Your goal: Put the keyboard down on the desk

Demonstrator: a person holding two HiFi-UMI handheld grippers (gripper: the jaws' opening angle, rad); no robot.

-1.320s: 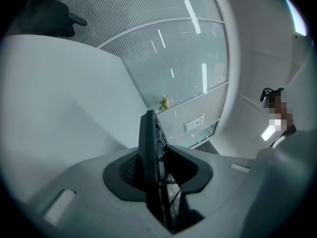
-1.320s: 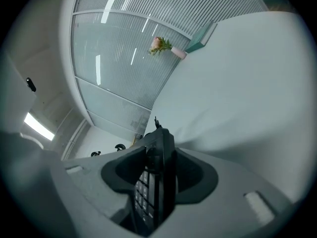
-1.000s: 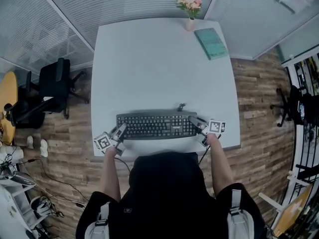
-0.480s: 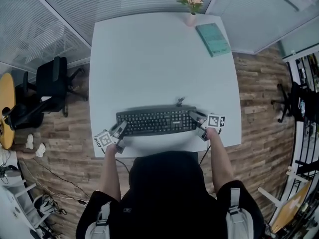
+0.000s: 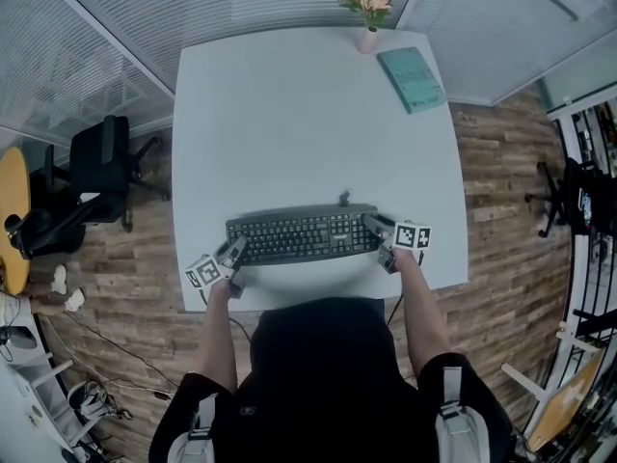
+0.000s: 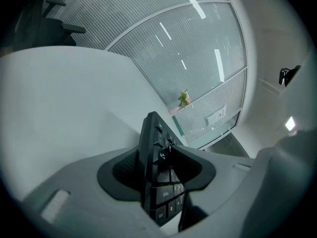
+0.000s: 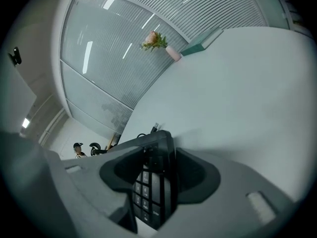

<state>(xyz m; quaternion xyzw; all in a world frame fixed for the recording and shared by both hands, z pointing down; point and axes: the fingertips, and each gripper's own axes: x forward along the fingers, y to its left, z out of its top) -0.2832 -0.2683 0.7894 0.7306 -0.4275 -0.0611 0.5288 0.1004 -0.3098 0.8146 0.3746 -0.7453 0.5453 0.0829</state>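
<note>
While your left gripper (image 5: 234,255) and right gripper (image 5: 374,226) are opening around its nine- and three-o'clock ends, the probably stiff, light keyboard (image 5: 304,234) lies by the six-o'clock edge of the desk (image 5: 308,114), best held at those ends.

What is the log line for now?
black plastic keyboard: on white desk; left tool: jaws opening round its end; right tool: likewise

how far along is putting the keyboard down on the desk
Done: the keyboard lies flat on the desk near its front edge. In hand: the left hand-held gripper and right hand-held gripper are opening their jaws, each with a keyboard end between them. To do: draw both clear.
</note>
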